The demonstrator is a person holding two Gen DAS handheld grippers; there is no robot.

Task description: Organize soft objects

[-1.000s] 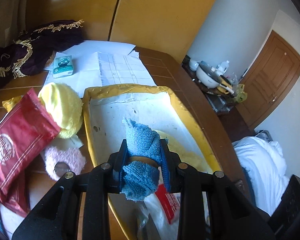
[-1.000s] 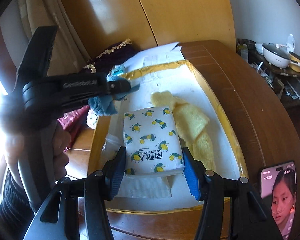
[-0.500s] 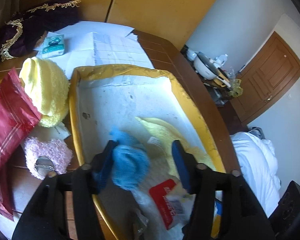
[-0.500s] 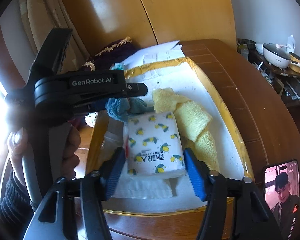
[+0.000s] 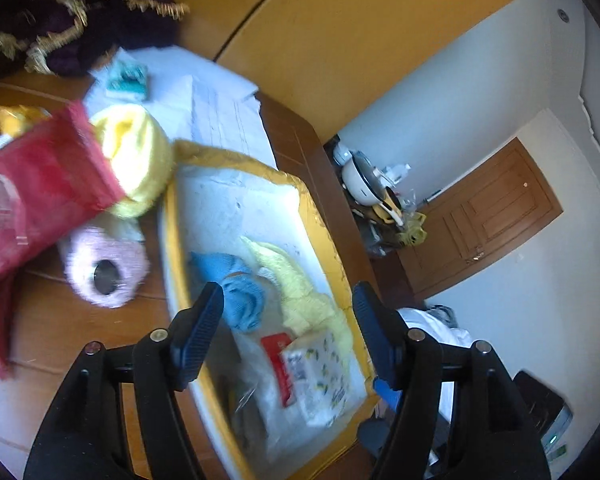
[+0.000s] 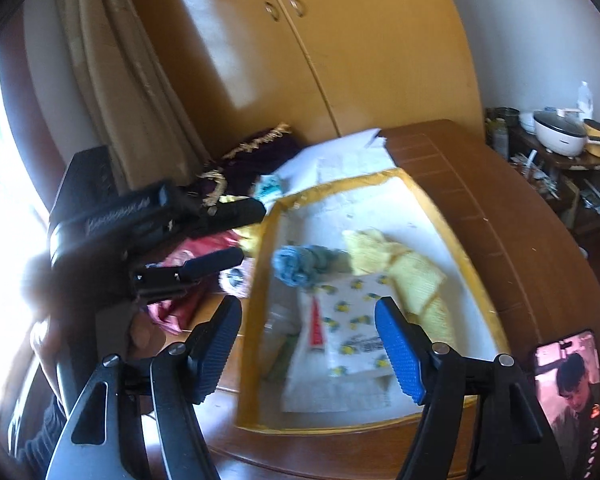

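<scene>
the blue cloth (image 5: 240, 292) lies loose in the tray (image 5: 172, 240), bunched up just beside the yellow cloths (image 5: 300, 292) and clear of both fingers of the left tool (image 5: 286, 336), which is spread wide with nothing in it. it sits there because the tray is plainly the collecting place: the yellow cloths and a tissue pack (image 6: 356, 320) are in it too, packed toward the near end so the far end stays free.

the right tool (image 6: 308, 344) hangs over the near rim of the tray, jaws apart and empty, framing the tissue pack without touching it.

outside the tray, on the surface (image 5: 60, 312), wait a yellow ball (image 5: 140, 160), a pink ball (image 5: 108, 272) and a red bag (image 5: 36, 200). they lie on the left tool's side, so that tool is likely the one to fetch them, probably the pink ball nearest the rim.
</scene>
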